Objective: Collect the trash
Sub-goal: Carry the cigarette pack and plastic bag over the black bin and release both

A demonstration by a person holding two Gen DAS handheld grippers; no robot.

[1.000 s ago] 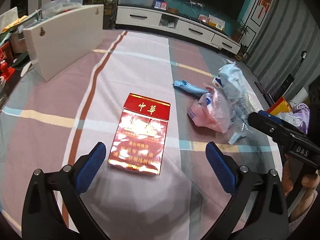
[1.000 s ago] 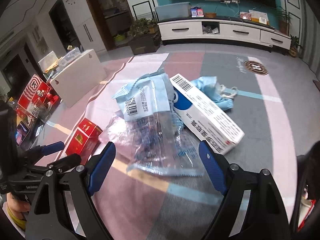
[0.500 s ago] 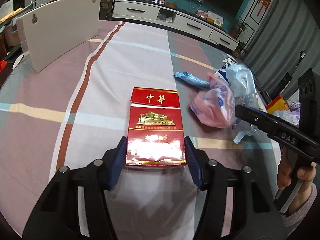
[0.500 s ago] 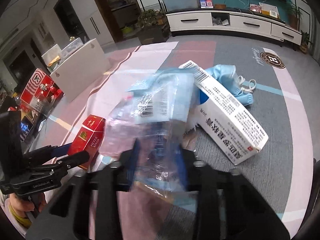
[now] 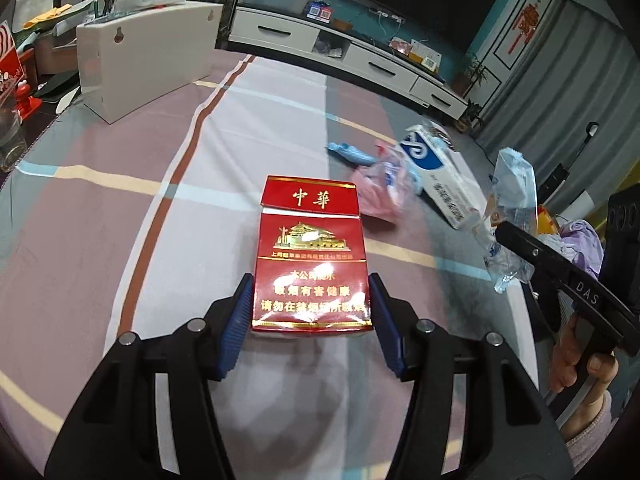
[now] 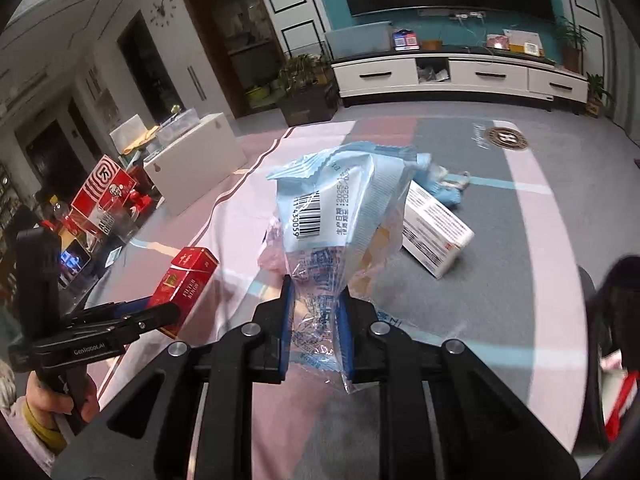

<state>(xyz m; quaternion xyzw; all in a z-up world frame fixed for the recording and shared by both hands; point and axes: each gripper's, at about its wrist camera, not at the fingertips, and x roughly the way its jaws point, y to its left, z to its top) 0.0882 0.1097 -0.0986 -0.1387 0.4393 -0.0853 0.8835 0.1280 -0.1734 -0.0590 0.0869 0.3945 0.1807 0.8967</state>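
Our left gripper (image 5: pixel 311 316) is closed onto the red cigarette pack (image 5: pixel 310 254), blue pads pressed on both long sides of its lower end, and the rest of the pack sticks out forward past the fingertips with its flip lid at the far end. In the right wrist view the pack (image 6: pixel 186 283) looks raised off the tablecloth (image 5: pixel 120 216) and tilted, held out ahead of the left gripper (image 6: pixel 132 314); its bottom edge is hidden behind the finger there. Our right gripper (image 6: pixel 316 320) is nearly closed, pinching the clear lower part of a blue plastic wrapper (image 6: pixel 340 216); the printed blue top with the barcode stands up ahead of the fingers, and a crumpled tail hangs down past the right pad. Beyond and right of those fingers lies a white box (image 6: pixel 434 236), partly hidden by the wrapper, with a blue face mask (image 6: pixel 442 186) just behind it. A pink bag (image 6: pixel 274 254) peeks out left of the wrapper, mostly covered. From the left camera the pink bag (image 5: pixel 380 196) lies just ahead-right of the pack, blurred, beside the white box (image 5: pixel 440 178); the wrapper (image 5: pixel 512 196) is at the far right in the right gripper (image 5: pixel 516 240), whose tips are blocked from view. A white board (image 5: pixel 148 56) stands far ahead-left.
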